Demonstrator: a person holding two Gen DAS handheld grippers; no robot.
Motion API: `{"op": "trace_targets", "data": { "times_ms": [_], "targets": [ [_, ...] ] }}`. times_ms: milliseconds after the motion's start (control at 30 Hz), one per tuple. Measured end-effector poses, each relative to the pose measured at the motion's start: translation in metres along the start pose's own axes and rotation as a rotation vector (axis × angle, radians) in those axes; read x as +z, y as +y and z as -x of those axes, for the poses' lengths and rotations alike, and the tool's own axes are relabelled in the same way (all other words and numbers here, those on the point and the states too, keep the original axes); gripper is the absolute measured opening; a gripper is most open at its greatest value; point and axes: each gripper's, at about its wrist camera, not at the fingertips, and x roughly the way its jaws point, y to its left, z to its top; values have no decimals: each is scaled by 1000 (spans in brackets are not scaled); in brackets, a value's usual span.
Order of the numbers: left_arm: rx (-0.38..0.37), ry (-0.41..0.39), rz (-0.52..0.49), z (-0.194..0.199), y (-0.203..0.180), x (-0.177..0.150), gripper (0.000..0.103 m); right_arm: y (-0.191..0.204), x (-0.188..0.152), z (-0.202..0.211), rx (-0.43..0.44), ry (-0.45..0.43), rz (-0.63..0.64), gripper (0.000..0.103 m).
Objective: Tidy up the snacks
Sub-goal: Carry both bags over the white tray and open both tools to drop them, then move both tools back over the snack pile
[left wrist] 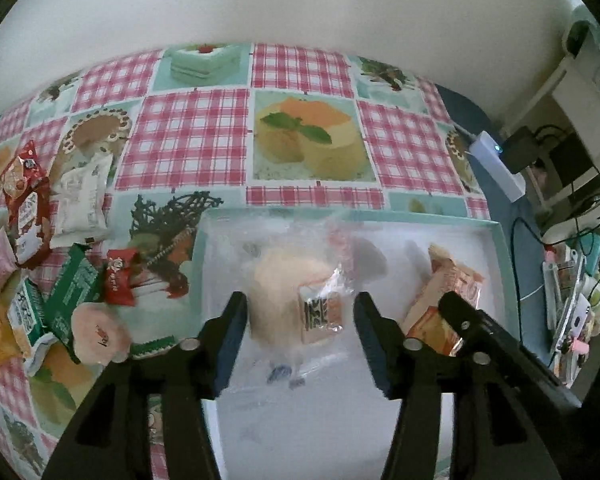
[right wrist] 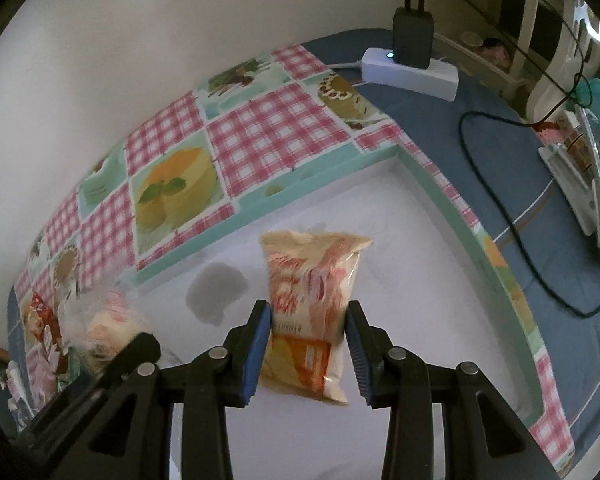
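A shallow white box with a teal rim [left wrist: 504, 264] sits on the patterned tablecloth; it also shows in the right wrist view [right wrist: 452, 196]. My left gripper [left wrist: 300, 316] is open over the box, with a clear-wrapped peach pastry [left wrist: 288, 292] between its jaws, blurred, above the box floor. My right gripper [right wrist: 308, 324] is open around an orange-and-cream snack packet [right wrist: 312, 292] that hangs above the box floor with its shadow to the left. That packet also shows in the left wrist view [left wrist: 444, 300]. Whether either snack touches the pads is unclear.
A pile of snack packets [left wrist: 40, 264] lies on the cloth left of the box: red, white, green and pink ones. A white power strip [right wrist: 412, 70] with a black charger, a black cable [right wrist: 512, 220] and a plastic organiser [right wrist: 580, 176] lie to the right on the blue surface.
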Motion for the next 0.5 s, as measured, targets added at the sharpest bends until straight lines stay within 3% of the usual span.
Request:
{"op": "trace_targets", "data": {
  "times_ms": [233,333,500],
  "targets": [
    [0,-39,35,30,15,3,80,2,1,20,-10,-33,15,43],
    [14,-49,66,45,28,4,85,7,-2,35,0,-54,38,49],
    [116,-77,142,68,66,-9,90,13,-17,61,6,-90,68,55]
  ]
}}
